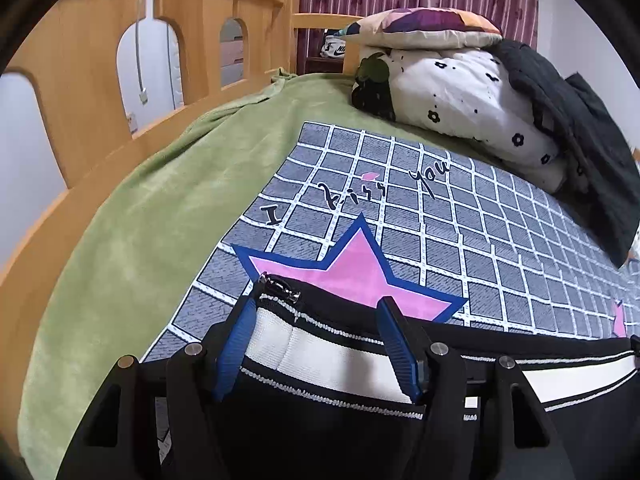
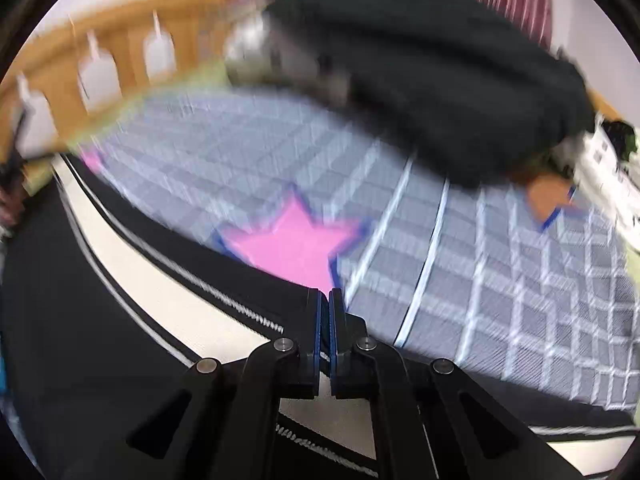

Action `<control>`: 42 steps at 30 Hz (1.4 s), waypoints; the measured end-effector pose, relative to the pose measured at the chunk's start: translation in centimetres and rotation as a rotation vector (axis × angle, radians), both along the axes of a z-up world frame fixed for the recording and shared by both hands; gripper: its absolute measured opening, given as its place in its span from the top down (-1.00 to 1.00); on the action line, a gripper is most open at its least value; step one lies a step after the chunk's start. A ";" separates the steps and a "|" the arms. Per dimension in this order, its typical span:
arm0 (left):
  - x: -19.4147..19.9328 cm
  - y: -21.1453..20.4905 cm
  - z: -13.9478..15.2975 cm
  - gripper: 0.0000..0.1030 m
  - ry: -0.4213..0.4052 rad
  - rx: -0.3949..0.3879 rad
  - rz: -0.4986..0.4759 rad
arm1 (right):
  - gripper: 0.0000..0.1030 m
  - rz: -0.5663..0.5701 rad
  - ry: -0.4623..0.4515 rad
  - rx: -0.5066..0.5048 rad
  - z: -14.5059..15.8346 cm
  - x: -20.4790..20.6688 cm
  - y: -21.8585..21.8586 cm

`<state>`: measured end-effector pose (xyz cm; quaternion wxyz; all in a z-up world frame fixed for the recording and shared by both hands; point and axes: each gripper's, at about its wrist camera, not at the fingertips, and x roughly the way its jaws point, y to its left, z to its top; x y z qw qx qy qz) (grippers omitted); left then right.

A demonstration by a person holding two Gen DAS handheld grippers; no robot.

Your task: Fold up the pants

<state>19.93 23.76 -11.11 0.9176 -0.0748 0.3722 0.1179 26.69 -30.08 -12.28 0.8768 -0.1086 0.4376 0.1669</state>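
The pants [image 1: 328, 356] are black with a wide white side stripe edged in thin white lines. They lie on a grey checked mat [image 1: 460, 240] with pink stars. My left gripper [image 1: 316, 304] is open, its blue pads [image 1: 236, 344] standing either side of the striped end with the small zipper [image 1: 280, 286]. In the blurred right wrist view the pants [image 2: 132, 272] run along the lower left. My right gripper [image 2: 325, 294] is shut on the pants' black edge.
A green blanket [image 1: 152, 216] covers the bed under the mat. A wooden bed rail [image 1: 80, 92] runs along the left. A folded floral quilt [image 1: 460, 96], a pillow [image 1: 424, 26] and a dark jacket [image 1: 580, 136] are piled at the far end.
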 end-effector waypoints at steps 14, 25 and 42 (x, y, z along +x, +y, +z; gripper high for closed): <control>2.1 -2.7 -3.0 -0.38 0.105 0.040 -0.049 | 0.18 -0.357 -0.013 0.046 0.2 -1.4 -9.4; -3.9 -4.0 -0.1 -0.38 0.067 -0.095 -0.101 | 0.03 -0.417 -0.004 0.049 5.4 -3.8 -6.3; -21.7 0.1 -4.2 -0.33 0.049 -0.440 -0.063 | -0.01 -0.443 -0.045 0.198 15.0 -14.3 1.1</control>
